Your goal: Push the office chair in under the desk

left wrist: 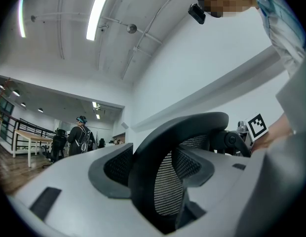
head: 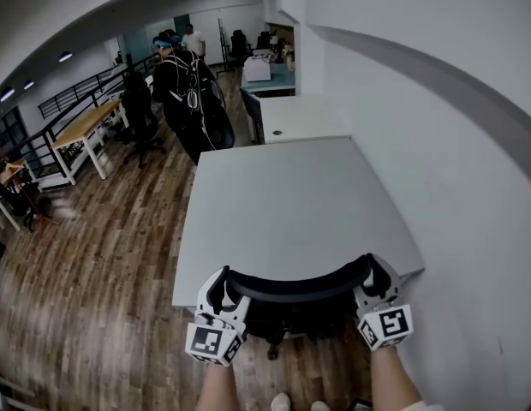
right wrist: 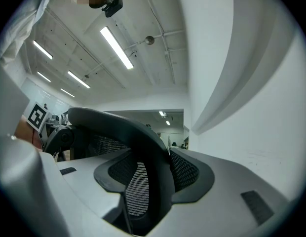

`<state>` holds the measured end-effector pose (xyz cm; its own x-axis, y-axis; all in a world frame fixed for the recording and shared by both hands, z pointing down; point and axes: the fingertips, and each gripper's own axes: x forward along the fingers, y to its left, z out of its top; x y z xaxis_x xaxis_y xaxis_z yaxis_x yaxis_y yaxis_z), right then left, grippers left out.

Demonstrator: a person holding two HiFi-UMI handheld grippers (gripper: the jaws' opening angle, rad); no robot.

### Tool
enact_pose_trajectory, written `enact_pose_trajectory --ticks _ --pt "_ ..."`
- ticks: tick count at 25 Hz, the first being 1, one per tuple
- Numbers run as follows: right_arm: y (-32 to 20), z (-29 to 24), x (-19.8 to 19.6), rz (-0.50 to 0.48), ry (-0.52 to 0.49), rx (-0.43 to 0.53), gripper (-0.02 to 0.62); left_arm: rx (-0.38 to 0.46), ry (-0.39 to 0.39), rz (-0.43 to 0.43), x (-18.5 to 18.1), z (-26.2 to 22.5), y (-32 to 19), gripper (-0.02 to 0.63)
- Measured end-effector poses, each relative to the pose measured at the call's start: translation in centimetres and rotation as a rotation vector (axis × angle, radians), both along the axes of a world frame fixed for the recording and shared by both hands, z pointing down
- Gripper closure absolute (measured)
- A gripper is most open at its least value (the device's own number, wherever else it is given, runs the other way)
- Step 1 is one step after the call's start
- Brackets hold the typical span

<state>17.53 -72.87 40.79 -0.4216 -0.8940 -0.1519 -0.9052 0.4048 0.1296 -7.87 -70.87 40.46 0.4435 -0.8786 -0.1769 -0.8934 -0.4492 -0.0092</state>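
The black mesh office chair stands at the near edge of the grey desk, and the curved top rim of its backrest reaches the desk's front edge. My left gripper is shut on the left end of that rim and my right gripper on the right end. In the left gripper view the chair rim runs between the pads of the left gripper. The right gripper view shows the same rim between the pads of the right gripper. The seat is hidden; part of the base shows below.
A white wall runs along the desk's right side. A second desk follows behind it. A person with a backpack stands on the wood floor at far left, near wooden tables and a railing.
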Motion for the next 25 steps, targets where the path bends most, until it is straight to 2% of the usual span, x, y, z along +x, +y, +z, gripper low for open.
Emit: enact_pose_trajectory --ticks 4,12,17,25 --pt "0.4 -0.3 0.1 0.005 -0.025 -0.004 0.377 -0.006 -0.006 -0.002 0.1 -0.2 0.3 0.367" --pt "0.6 0.0 0.1 -0.021 0.03 -0.003 0.377 -0.005 -0.029 0.016 0.3 0.3 0.5 0.364" --pt "0.9 0.3 0.2 -0.018 0.022 -0.026 0.377 -0.027 -0.058 0.014 0.3 0.4 0.8 0.36" --pt "2.3 0.4 0.7 -0.009 0.011 -0.034 0.377 -0.045 -0.042 0.015 0.3 0.6 2.3 0.36"
